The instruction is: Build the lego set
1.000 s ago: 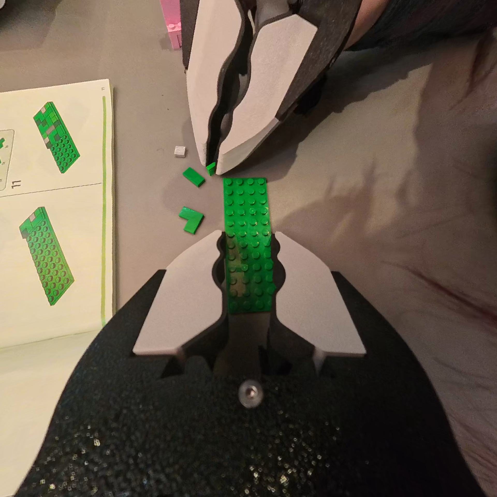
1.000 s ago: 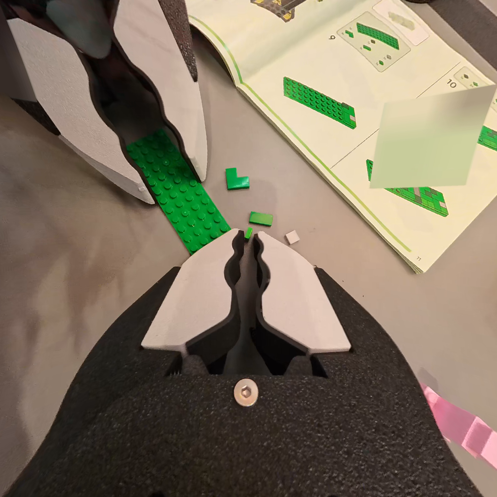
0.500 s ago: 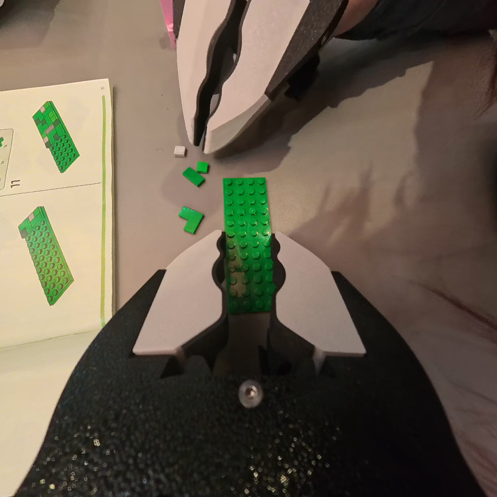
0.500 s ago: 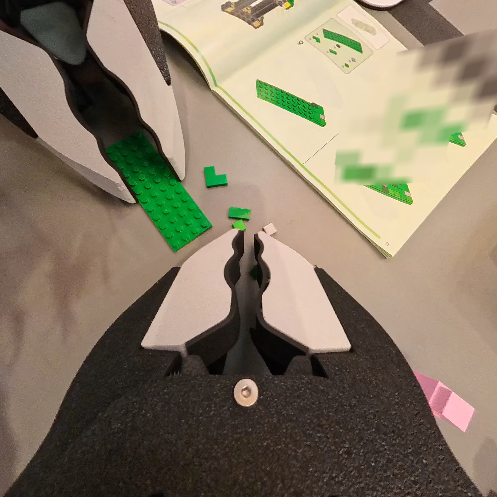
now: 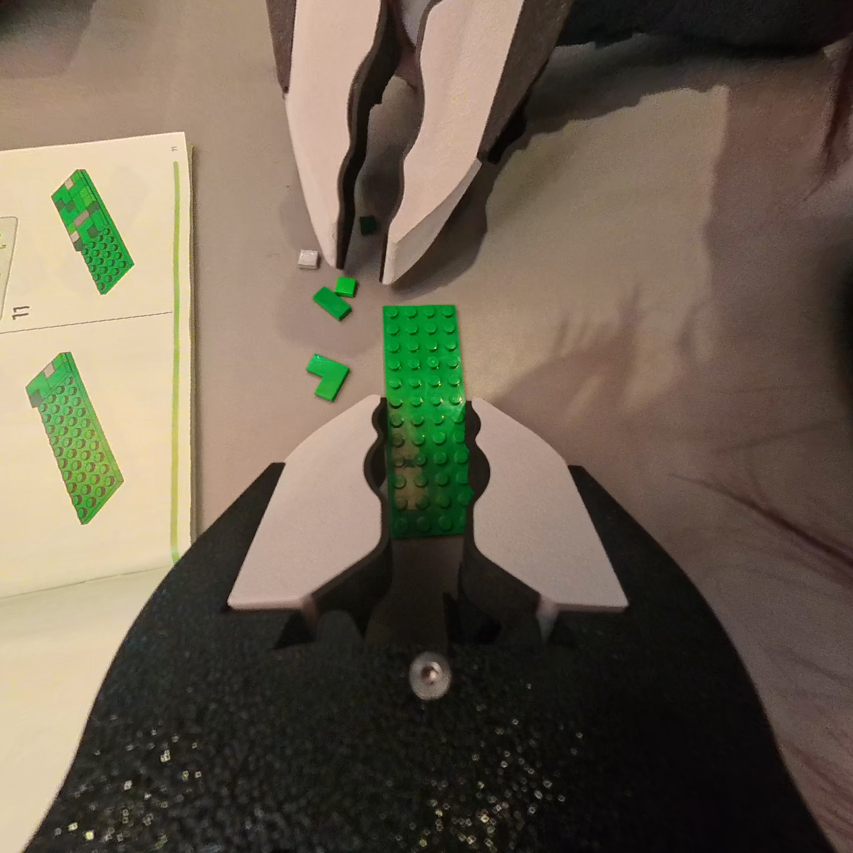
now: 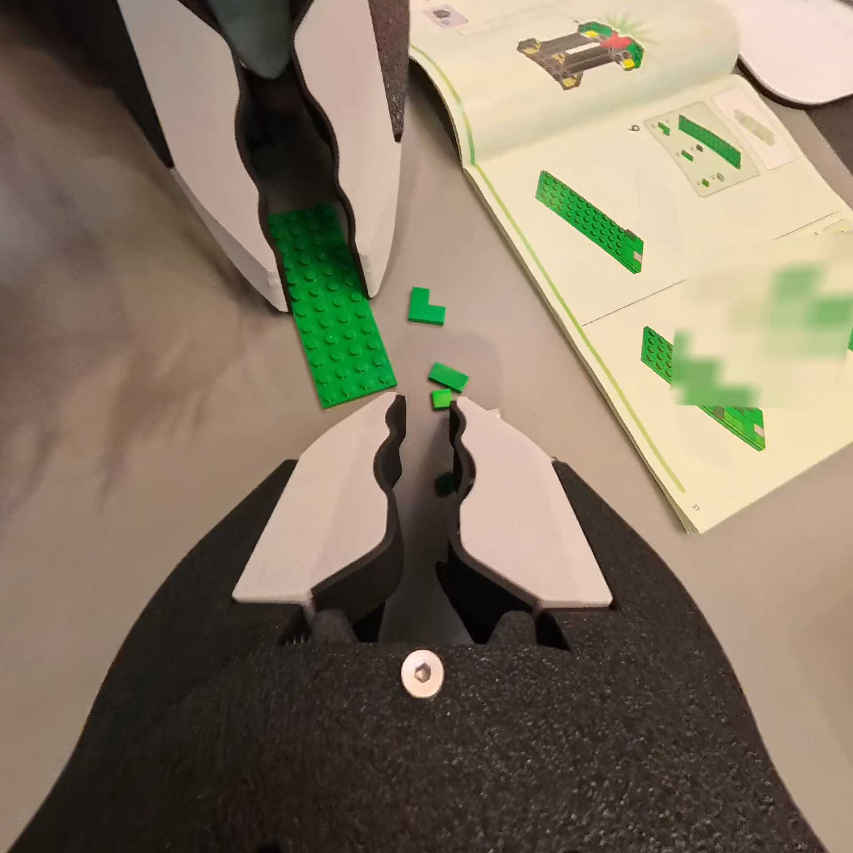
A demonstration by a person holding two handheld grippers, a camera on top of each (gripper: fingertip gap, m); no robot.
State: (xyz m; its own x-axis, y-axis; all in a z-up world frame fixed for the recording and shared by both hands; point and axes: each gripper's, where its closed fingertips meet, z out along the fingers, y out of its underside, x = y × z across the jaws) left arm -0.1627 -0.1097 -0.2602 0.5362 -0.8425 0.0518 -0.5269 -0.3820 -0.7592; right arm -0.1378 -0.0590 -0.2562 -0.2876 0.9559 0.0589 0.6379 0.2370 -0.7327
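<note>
My left gripper [image 5: 425, 408] is shut on the long sides of a long green studded plate [image 5: 422, 351], which lies flat on the grey table; both also show in the right wrist view [image 6: 325, 295], plate [image 6: 341, 332]. My right gripper [image 6: 428, 408] is open and empty, tips low just past the plate's far end [image 5: 363, 273]. In front of it lie a small square green tile [image 6: 441, 398], a green 1x2 tile [image 6: 447, 376] and an L-shaped green tile [image 6: 424, 307]. A dark green square tile [image 6: 445, 484] lies in shadow between its fingers. A grey square tile [image 5: 308, 258] lies by its tip.
An open instruction booklet [image 6: 600, 231] lies right of the pieces; in the left wrist view it lies to the left [image 5: 92, 323]. A white object [image 6: 807, 60] sits beyond the booklet. A dark sleeve [image 5: 692, 23] is behind my right gripper. Spacing between my two grippers at the tips: around 6 cm.
My right gripper let go of the small green tile, which now lies beside the 1x2 tile. It lifted back, then opened its jaws wider. My left gripper and the plate stayed still.
</note>
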